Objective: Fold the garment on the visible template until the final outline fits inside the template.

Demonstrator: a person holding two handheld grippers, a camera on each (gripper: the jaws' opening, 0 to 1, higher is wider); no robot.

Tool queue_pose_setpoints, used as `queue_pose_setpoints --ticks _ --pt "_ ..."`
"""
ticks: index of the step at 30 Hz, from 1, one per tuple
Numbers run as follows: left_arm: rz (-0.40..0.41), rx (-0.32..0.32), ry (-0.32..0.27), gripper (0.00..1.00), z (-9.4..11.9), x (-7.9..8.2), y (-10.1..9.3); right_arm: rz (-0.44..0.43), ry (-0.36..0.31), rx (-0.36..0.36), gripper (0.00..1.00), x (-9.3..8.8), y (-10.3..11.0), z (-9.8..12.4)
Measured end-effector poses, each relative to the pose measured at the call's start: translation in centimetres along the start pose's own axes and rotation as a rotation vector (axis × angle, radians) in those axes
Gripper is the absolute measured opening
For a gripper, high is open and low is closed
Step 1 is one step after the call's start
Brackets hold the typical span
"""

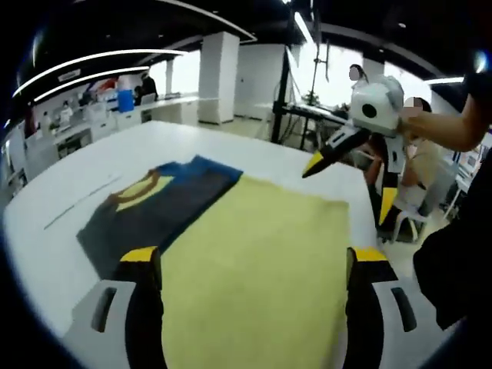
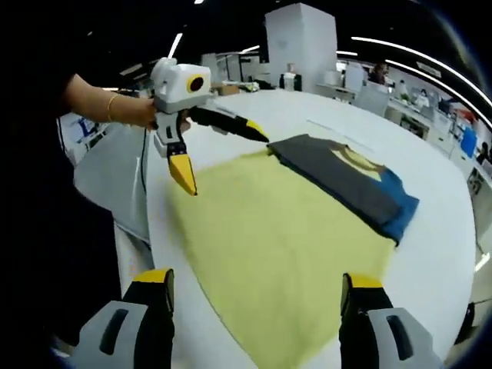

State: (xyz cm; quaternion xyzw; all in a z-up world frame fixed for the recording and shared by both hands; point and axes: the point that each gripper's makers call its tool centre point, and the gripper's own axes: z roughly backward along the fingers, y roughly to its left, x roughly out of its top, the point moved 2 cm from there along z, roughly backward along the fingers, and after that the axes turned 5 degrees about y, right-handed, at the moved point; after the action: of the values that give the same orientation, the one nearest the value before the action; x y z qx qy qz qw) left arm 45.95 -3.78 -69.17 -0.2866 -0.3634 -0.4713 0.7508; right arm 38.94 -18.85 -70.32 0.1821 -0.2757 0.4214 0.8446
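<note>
A folded dark grey garment (image 1: 165, 207) with a blue edge and a yellow print lies on the white table, along one edge of the pale yellow template sheet (image 1: 261, 269). In the right gripper view the garment (image 2: 346, 181) rests at the far right side of the template (image 2: 277, 246). My left gripper (image 1: 255, 257) stands open above the template's near part, with nothing between its jaws. It shows again as the left gripper (image 2: 221, 156) held by a hand, jaws spread. My right gripper (image 2: 255, 280) is open and empty, and the same right gripper (image 1: 350, 186) hovers over the template's far corner.
The round white table (image 1: 92, 169) has a faint dark line marked on it (image 1: 81, 201). A person's arm and dark clothing stand at the table edge (image 2: 46, 231). A white pillar (image 1: 217, 77), desks and seated people are behind.
</note>
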Motion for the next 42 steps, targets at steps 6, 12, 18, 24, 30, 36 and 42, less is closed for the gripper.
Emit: queue_pose_setpoints --ticks 6,12,18,24,30,36,42 --pt "-0.054 0.015 0.064 0.84 1.6 -3.0 -0.4 0.003 0.009 0.007 0.83 -1.0 0.4 -0.1" --pt "-0.060 -0.010 0.117 0.73 3.1 -5.2 -1.4 0.023 0.048 0.010 0.75 -2.0 0.6 -0.2" --pt "-0.052 0.005 0.193 0.58 4.4 -7.4 -1.9 0.054 0.137 -0.008 0.63 -3.6 0.2 -0.4" --pt "-0.043 -0.039 0.247 0.51 5.3 -9.7 -3.2 0.070 0.184 -0.008 0.57 -4.9 0.1 -0.4" --pt "-0.134 -0.050 0.345 0.45 5.6 -11.8 -3.6 0.122 0.263 -0.020 0.48 -6.6 -0.2 -0.4" --pt "-0.119 -0.034 0.346 0.42 5.5 -11.9 -3.0 0.185 0.324 -0.030 0.44 -7.6 -0.4 -0.6" --pt "-0.172 -0.018 0.374 0.37 5.5 -12.4 -2.7 0.191 0.344 -0.028 0.38 -8.2 -0.8 -0.7"
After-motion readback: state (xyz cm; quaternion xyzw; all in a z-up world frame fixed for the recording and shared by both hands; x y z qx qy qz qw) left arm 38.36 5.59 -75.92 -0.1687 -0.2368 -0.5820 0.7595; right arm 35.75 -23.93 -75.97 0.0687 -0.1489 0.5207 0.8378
